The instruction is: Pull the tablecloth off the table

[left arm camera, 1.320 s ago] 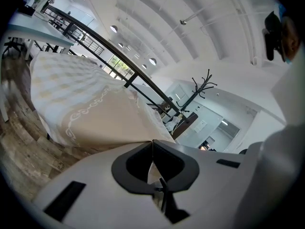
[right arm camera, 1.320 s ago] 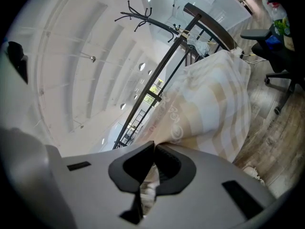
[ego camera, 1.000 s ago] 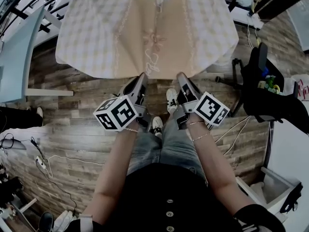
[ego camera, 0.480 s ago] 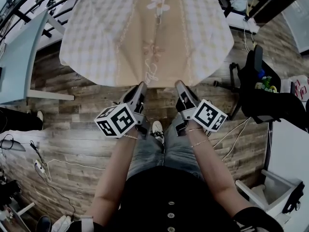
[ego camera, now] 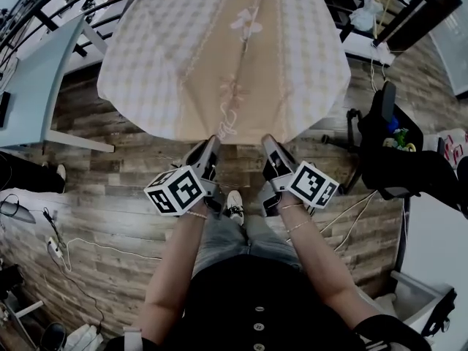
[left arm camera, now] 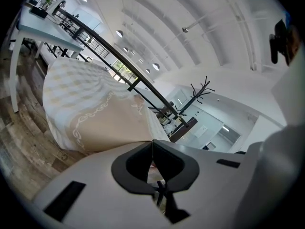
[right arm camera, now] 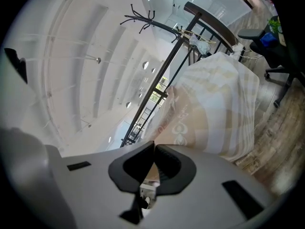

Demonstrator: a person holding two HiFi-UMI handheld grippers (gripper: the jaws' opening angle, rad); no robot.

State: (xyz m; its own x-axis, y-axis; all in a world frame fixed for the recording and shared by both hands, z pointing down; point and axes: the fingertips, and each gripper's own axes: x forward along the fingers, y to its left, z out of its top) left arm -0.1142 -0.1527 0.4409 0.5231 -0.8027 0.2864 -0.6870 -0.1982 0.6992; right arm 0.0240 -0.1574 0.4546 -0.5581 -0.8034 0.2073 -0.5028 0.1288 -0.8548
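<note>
A beige and white checked tablecloth (ego camera: 219, 57) with a stitched flower band down its middle drapes over the table ahead of me. In the head view my left gripper (ego camera: 213, 140) and right gripper (ego camera: 268, 139) sit side by side at the cloth's near hem, either side of the beige band. Both are shut on that hem. The left gripper view shows the cloth (left arm camera: 100, 118) running into the left gripper's (left arm camera: 152, 142) closed jaws. The right gripper view shows the cloth (right arm camera: 214, 109) pinched in the right gripper (right arm camera: 155, 147). The table itself is hidden under the cloth.
A black office chair (ego camera: 395, 145) stands close at the right. A pale desk (ego camera: 36, 86) stands at the left, with a black railing (ego camera: 58, 6) behind it. Cables (ego camera: 95, 247) trail over the wooden floor. My shoe (ego camera: 234, 205) is just under the grippers.
Both grippers have drawn back a little toward me with the cloth's near hem in them. More of the cloth's far part now shows in the head view.
</note>
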